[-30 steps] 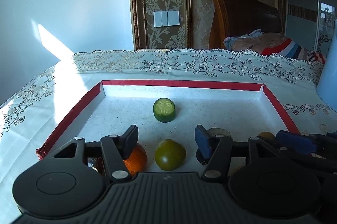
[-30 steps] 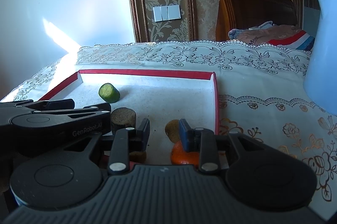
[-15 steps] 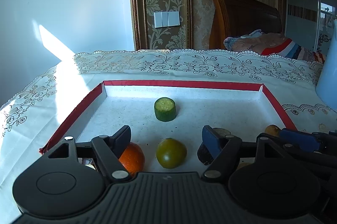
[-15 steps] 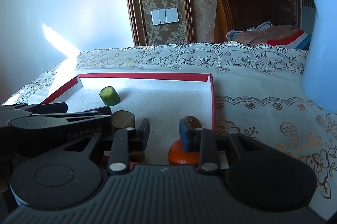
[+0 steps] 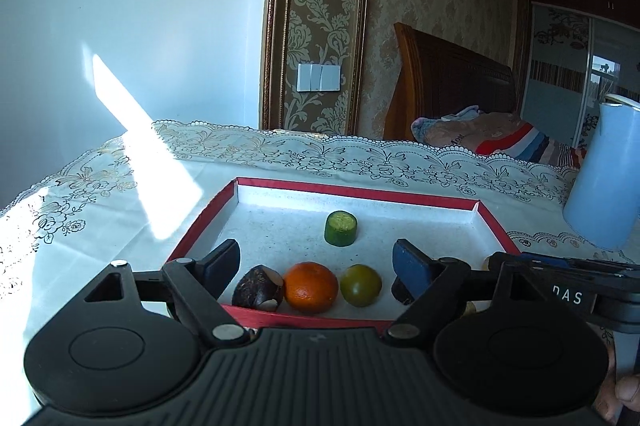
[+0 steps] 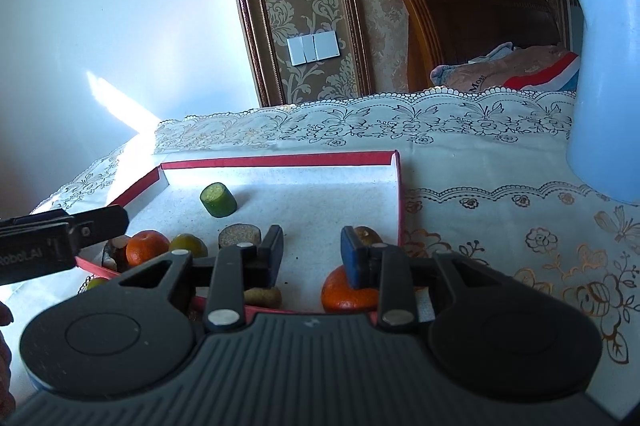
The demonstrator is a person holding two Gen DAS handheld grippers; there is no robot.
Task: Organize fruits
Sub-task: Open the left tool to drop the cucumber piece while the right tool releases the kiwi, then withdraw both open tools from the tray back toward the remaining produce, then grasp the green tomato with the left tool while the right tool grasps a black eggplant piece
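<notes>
Both grippers, left (image 5: pixel 316 264) and right (image 6: pixel 312 246), gape wide, empty. Tray (image 5: pixel 356 187) holds orange (image 5: pixel 311 286), green fruit (image 5: pixel 360 285), cucumber (image 5: pixel 341 228). Right finger (image 6: pixel 354 258) half-hides second orange (image 6: pixel 340 293); dark piece (image 5: pixel 259 288) unidentifiable.

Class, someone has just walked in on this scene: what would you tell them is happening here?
A person holding two handheld grippers is sorting fruit in a red-rimmed tray on a lace tablecloth. Both the left gripper and right gripper hover with jaws open, holding nothing. In the tray, a dark fruit, an orange and a green fruit sit in a row, with a cucumber piece behind.
</notes>
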